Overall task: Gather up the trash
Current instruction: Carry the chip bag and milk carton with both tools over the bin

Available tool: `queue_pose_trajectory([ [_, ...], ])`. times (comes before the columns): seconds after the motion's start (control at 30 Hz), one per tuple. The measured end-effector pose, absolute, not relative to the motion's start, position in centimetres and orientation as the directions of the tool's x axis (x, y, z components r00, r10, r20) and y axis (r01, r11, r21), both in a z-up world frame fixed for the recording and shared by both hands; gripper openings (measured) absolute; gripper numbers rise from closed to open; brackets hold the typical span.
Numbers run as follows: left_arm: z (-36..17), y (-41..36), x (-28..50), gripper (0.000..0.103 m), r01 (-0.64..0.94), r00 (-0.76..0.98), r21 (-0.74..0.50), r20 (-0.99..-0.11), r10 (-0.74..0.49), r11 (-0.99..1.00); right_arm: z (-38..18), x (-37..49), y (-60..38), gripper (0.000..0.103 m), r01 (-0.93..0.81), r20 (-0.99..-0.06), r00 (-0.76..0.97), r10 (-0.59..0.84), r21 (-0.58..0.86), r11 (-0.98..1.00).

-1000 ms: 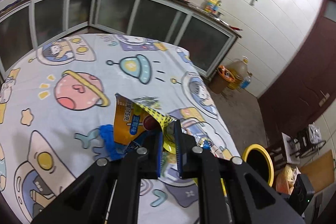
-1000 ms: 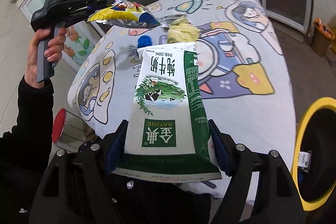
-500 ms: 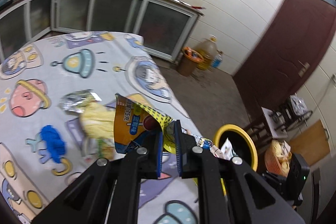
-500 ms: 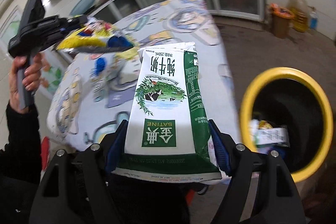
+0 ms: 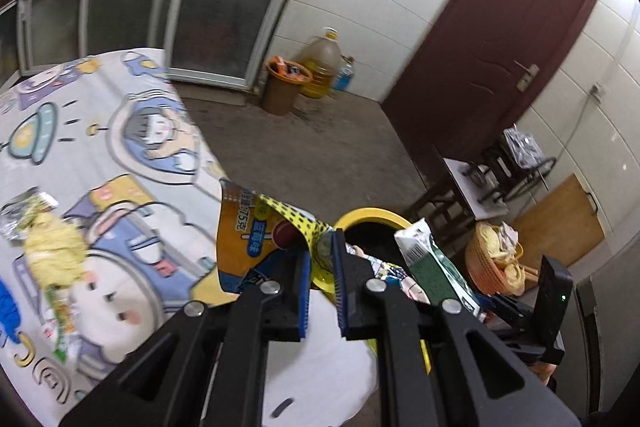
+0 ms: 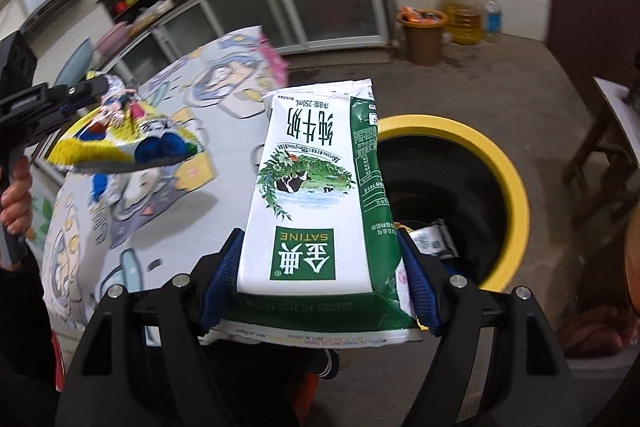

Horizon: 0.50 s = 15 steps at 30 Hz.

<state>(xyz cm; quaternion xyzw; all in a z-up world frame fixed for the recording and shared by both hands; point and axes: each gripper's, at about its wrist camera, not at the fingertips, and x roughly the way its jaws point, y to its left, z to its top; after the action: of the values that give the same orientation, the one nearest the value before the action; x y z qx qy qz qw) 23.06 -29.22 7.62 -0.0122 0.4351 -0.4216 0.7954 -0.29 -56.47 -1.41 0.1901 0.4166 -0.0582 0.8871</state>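
Observation:
My left gripper is shut on a yellow and orange snack bag, held in the air past the table edge, near the yellow-rimmed bin. My right gripper is shut on a green and white milk carton, held beside the bin, which holds some wrappers. The carton also shows in the left wrist view. The snack bag and the left gripper show in the right wrist view. A yellow crumpled wrapper and a blue scrap lie on the table.
The table has a cartoon-print cloth. A brown bucket and an oil jug stand by the cabinets. A wicker basket, a stool and a dark red door are to the right.
Both grippers have swung away from the table toward the yellow-rimmed bin, each still holding its item. The milk carton is now in the left wrist view.

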Motion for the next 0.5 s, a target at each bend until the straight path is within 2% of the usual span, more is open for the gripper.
queue_pose_trajectory([
  [0.2, 6.1, -34.3, 22.2, 0.009, 0.699, 0.203, -0.39, -0.696, -0.689, 0.6, -3.0, -1.2, -59.3, 0.071, 0.348, -0.779, 0.627, 0.001, 0.282, 0.894],
  [0.5, 3.6, -39.9, 22.0, 0.009, 0.719, 0.137, -0.411, -0.707, -0.694, 0.561, -5.3, -1.8, -62.3, 0.071, 0.416, -0.802, 0.597, 0.002, 0.311, 0.855],
])
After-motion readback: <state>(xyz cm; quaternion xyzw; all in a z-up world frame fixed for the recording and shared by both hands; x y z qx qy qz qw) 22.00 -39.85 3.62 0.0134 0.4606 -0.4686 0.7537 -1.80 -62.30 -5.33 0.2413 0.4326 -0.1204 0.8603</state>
